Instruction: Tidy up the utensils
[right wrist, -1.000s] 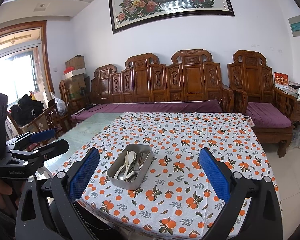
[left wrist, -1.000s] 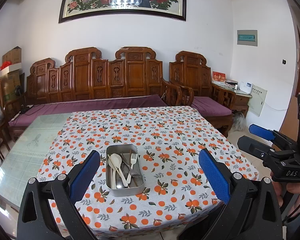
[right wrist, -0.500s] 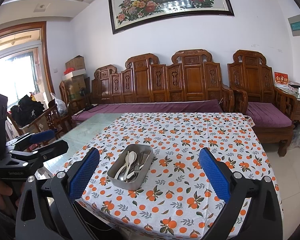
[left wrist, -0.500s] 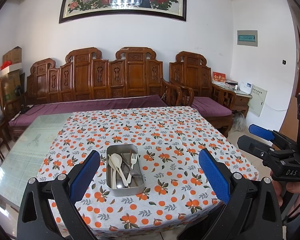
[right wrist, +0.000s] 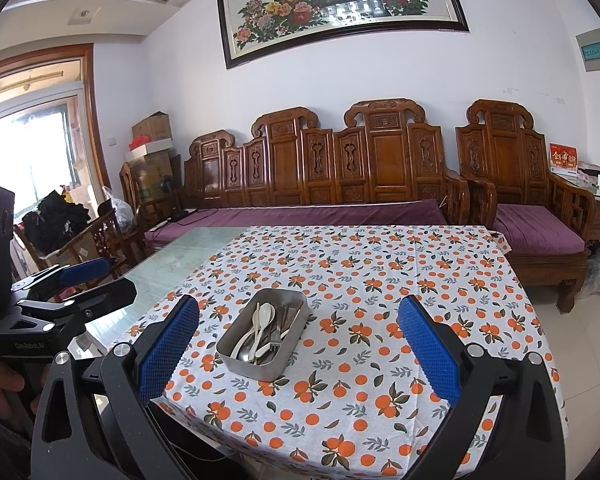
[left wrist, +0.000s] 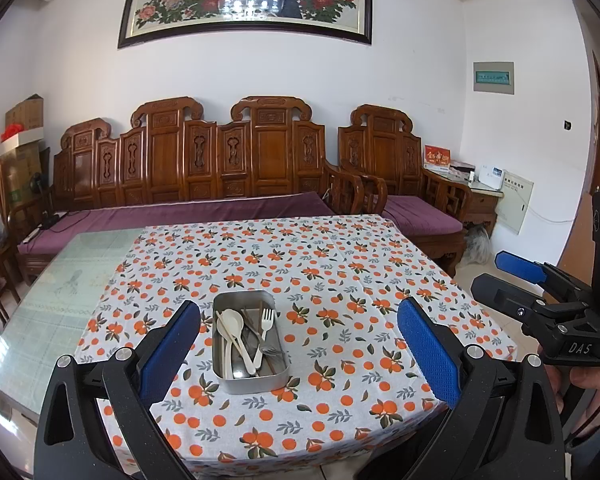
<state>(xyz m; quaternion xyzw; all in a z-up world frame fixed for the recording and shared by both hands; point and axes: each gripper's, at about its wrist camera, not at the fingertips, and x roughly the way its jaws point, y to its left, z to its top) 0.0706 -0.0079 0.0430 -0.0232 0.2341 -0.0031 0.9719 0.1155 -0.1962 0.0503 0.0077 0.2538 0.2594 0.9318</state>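
Note:
A metal tray sits near the front of the table on an orange-print cloth. It holds cream plastic spoons, a white plastic fork and several metal utensils. The tray also shows in the right wrist view. My left gripper is open and empty, held back from the table's front edge, with the tray between its blue pads. My right gripper is open and empty, also short of the table, to the right of the left one.
The cloth leaves a bare glass strip on the table's left side. A carved wooden sofa with purple cushions stands behind the table, an armchair at its right. Tiled floor lies right of the table.
Nothing has visibly changed; both grippers hold about the same place and stay open.

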